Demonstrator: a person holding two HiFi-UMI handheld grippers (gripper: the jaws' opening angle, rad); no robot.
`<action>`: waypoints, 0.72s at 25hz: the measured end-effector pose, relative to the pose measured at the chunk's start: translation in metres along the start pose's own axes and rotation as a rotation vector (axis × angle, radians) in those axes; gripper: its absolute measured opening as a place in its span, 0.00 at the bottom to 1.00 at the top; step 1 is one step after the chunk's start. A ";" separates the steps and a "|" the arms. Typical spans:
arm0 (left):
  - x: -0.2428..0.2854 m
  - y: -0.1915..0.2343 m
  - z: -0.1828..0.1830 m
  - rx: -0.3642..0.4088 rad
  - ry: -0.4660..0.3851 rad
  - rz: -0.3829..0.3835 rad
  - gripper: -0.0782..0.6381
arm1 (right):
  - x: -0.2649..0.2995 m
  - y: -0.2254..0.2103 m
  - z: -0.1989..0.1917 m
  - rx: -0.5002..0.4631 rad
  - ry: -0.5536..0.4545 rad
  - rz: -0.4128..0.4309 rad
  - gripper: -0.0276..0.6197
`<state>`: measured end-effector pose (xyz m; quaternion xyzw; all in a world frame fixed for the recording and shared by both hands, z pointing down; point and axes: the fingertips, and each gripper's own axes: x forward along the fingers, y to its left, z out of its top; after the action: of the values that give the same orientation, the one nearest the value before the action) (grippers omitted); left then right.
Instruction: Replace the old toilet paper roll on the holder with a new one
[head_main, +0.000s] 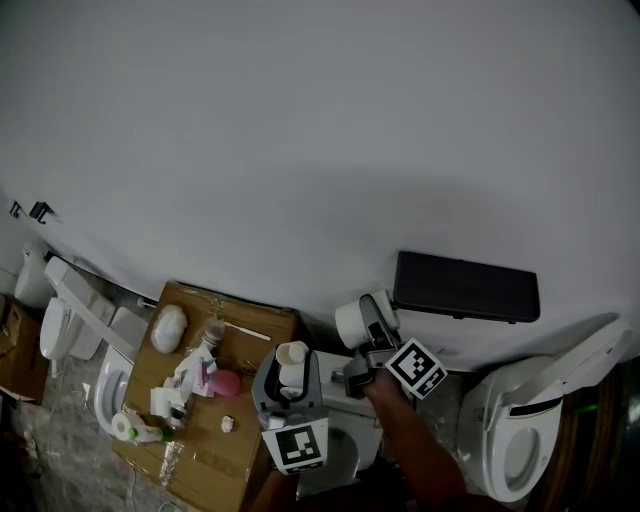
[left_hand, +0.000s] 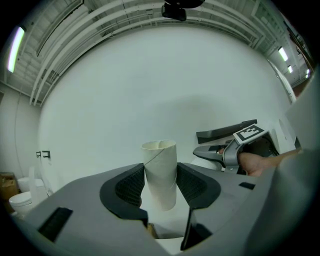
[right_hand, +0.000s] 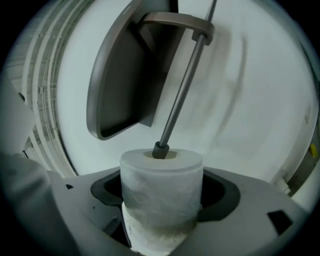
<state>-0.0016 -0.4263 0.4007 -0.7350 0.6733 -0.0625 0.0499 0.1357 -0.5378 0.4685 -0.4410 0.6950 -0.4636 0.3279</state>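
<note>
1. Left gripper (left_hand: 160, 189) is clamping the tube (left_hand: 160, 165), apart from the rod (right_hand: 182, 90).
2. Right gripper (right_hand: 162, 200) is grasping the roll (right_hand: 162, 182), core meeting the rod's tip; holding both aligned while sliding on seems advisable.

**Head view:** set high and facing steeply down. The wall (head_main: 300, 120) fills the upper frame, and both grippers sit near 6 o'clock.

**Left gripper view:** mounted close behind the left gripper (left_hand: 160, 184) and facing level at the wall. It shares three things with the head view: the cardboard tube (left_hand: 160, 165), the right gripper (left_hand: 207, 152) at 3 o'clock, and the black holder (left_hand: 227, 131).

**Right gripper view:** mounted close behind the right gripper's jaws, facing the holder's rod (right_hand: 182, 95) at 12 o'clock. It shares the toilet paper roll (right_hand: 160, 172) with the head view.
</note>
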 end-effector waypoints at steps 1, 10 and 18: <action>0.001 -0.001 -0.003 0.003 0.008 -0.002 0.41 | 0.002 -0.002 0.005 0.027 -0.018 -0.003 0.67; 0.004 -0.012 -0.017 0.015 0.034 -0.019 0.41 | -0.009 -0.014 0.058 0.105 -0.188 0.006 0.67; 0.011 -0.030 -0.018 0.007 0.040 -0.061 0.41 | -0.036 -0.027 0.097 0.195 -0.337 0.018 0.67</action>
<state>0.0259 -0.4346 0.4231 -0.7537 0.6511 -0.0813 0.0371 0.2420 -0.5446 0.4615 -0.4726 0.5858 -0.4453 0.4849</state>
